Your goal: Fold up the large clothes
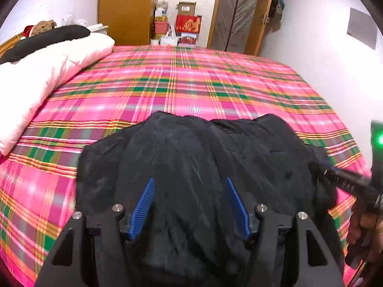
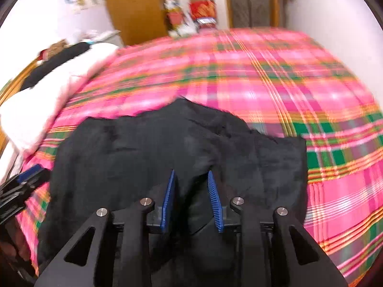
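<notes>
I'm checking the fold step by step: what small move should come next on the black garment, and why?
Probably close the left gripper on the black garment. Its jaws stand wide open over the cloth, holding nothing, while the right gripper, narrower, has a fold of cloth between its pads. Both need hold before lifting off the plaid bedsheet.

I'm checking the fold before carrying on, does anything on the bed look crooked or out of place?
The black garment is not lying flat: its far edge is uneven and lumpy against the plaid bedsheet, with creases across the top. Nothing looks spilled or damaged.
</notes>
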Action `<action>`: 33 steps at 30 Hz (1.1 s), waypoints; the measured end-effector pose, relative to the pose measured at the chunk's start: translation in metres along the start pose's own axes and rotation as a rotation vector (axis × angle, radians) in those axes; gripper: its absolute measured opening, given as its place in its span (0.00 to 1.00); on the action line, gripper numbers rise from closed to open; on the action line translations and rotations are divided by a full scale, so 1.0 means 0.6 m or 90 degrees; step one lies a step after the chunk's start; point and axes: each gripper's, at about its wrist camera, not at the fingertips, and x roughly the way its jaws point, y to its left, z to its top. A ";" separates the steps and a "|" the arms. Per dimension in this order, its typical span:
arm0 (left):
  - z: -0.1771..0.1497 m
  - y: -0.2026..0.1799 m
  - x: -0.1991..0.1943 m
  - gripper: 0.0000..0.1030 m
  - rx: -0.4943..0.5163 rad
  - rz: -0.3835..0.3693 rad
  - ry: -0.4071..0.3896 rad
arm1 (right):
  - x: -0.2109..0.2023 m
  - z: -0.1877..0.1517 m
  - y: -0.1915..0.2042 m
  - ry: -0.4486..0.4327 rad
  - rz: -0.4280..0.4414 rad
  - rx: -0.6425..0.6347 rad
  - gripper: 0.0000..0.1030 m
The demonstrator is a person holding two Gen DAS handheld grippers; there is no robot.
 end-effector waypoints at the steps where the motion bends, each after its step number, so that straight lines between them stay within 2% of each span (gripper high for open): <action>1: 0.000 -0.001 0.026 0.61 -0.004 0.000 0.016 | 0.027 -0.009 -0.020 0.017 0.017 0.026 0.27; 3: -0.009 -0.002 0.069 0.61 -0.009 0.004 0.043 | 0.046 -0.025 -0.040 0.013 0.042 0.057 0.25; 5: -0.026 -0.006 0.095 0.63 -0.002 0.017 0.038 | 0.053 -0.037 -0.035 -0.005 0.033 0.039 0.25; 10: -0.048 -0.021 0.112 0.63 0.006 0.046 0.018 | 0.067 -0.053 -0.031 -0.029 0.018 0.045 0.25; 15: -0.045 -0.019 0.118 0.63 -0.007 0.049 0.030 | 0.061 -0.046 -0.027 -0.031 0.016 0.044 0.25; 17: -0.033 -0.011 0.103 0.62 -0.028 0.033 0.046 | 0.037 -0.037 -0.028 -0.025 0.019 0.045 0.25; 19: -0.025 0.002 0.071 0.60 -0.055 0.005 0.037 | -0.001 -0.022 -0.026 -0.040 0.023 0.046 0.26; 23: -0.008 0.014 -0.003 0.61 -0.044 -0.015 -0.040 | -0.086 -0.002 -0.003 -0.117 0.043 0.025 0.27; 25: 0.004 0.025 -0.014 0.61 -0.036 -0.001 -0.062 | -0.097 0.006 0.024 -0.128 0.063 0.000 0.27; 27: 0.012 0.047 0.000 0.61 -0.040 0.032 -0.059 | -0.087 0.012 0.061 -0.121 0.071 -0.044 0.27; 29: 0.012 0.076 0.030 0.61 -0.065 0.053 -0.030 | -0.049 0.012 0.093 -0.094 0.051 -0.092 0.27; 32: -0.006 0.106 0.084 0.61 -0.087 0.065 0.024 | 0.029 0.005 0.086 -0.028 0.020 -0.088 0.27; 33: -0.018 0.109 0.091 0.61 -0.085 0.061 0.026 | 0.053 -0.005 0.076 -0.018 0.027 -0.072 0.27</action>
